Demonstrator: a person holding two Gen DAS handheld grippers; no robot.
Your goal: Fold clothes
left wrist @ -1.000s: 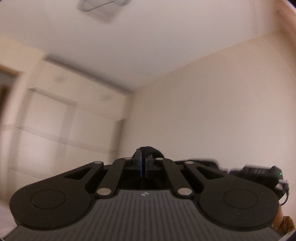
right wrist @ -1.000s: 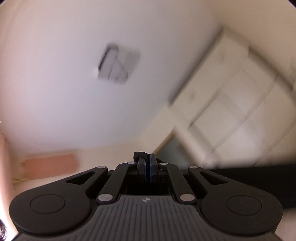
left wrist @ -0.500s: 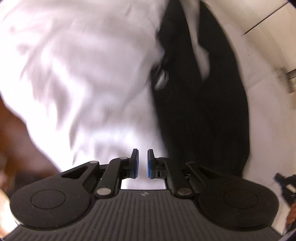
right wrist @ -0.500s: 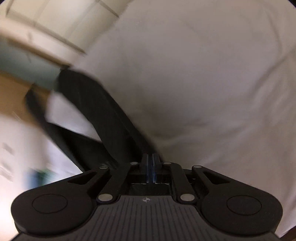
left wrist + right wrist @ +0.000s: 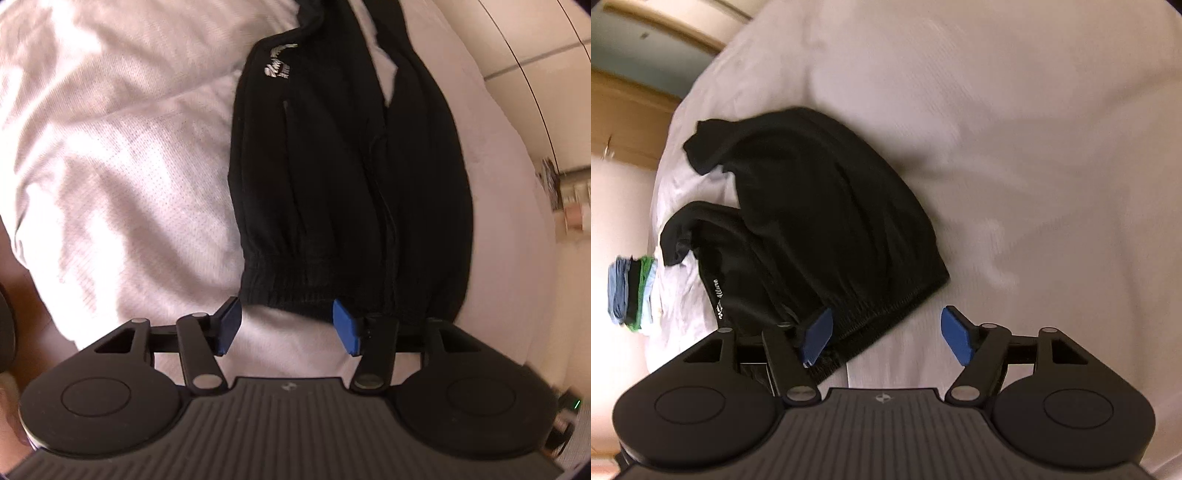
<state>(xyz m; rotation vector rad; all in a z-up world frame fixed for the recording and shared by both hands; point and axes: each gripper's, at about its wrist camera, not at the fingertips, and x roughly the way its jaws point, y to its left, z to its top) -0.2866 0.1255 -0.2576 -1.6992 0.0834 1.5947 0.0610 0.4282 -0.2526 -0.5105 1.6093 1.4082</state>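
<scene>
Left wrist view: black trousers (image 5: pixel 347 177) lie flat on a white bedsheet (image 5: pixel 122 155), waistband at lower centre. The left gripper (image 5: pixel 288 326) is opening — nothing between its blue pads (image 5: pixel 229 325).

In the right wrist view the right gripper (image 5: pixel 888 338) is opening too, waistband edge between the pads, not pressed. Folded clothes (image 5: pixel 629 291) sit at left.

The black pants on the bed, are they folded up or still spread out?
Spread out. The black pants lie flat on the white sheet, both legs stretched apart, waistband nearest, unfolded.
</scene>
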